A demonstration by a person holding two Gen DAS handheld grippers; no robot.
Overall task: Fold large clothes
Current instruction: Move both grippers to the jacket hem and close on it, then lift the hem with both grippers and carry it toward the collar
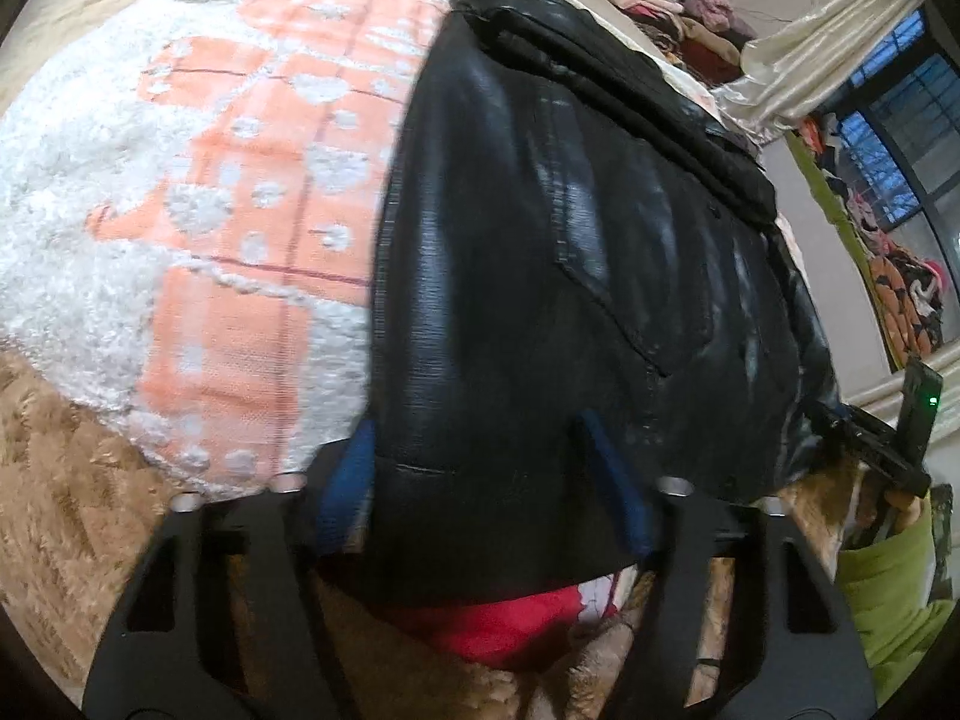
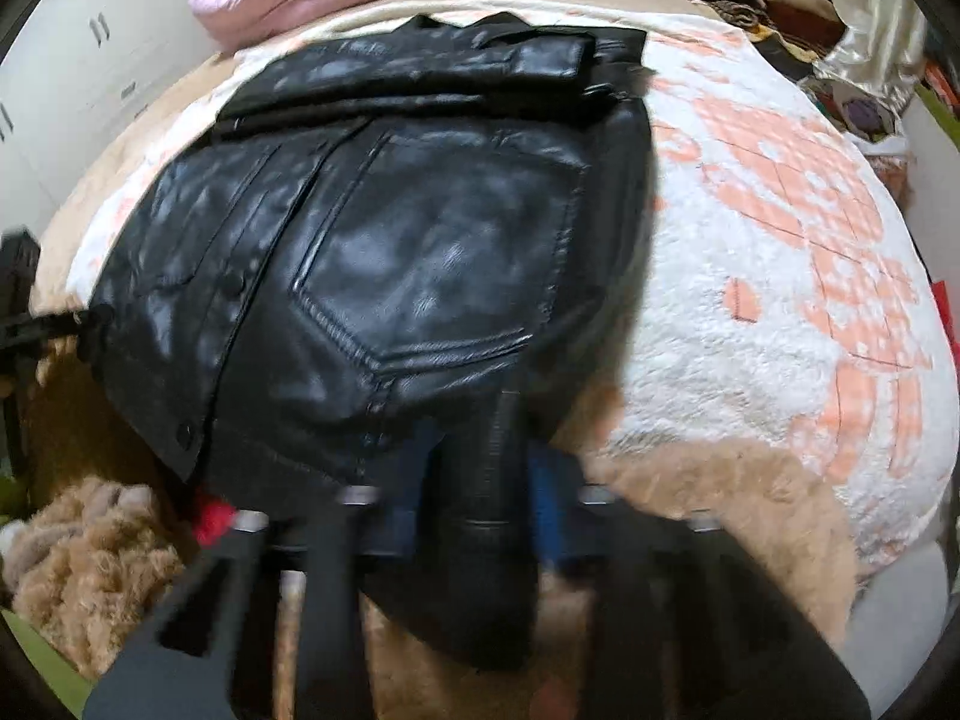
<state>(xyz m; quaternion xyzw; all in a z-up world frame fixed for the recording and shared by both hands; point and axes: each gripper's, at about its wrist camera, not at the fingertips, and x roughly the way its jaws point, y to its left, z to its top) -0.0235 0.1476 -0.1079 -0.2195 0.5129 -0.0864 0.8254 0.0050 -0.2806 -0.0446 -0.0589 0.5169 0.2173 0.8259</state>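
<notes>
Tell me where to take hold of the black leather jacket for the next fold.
Grip the black leather jacket at its near hem, coming from the front bed edge. That edge overhangs the blanket, so the pads can slip under it; one corner per gripper, as both are placed now.

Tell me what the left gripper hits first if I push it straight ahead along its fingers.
Most likely the black leather jacket: its near hem already lies between the left gripper fingers, so pushing on runs deeper into it. The blanket lies underneath; depth is hard to judge.
</notes>
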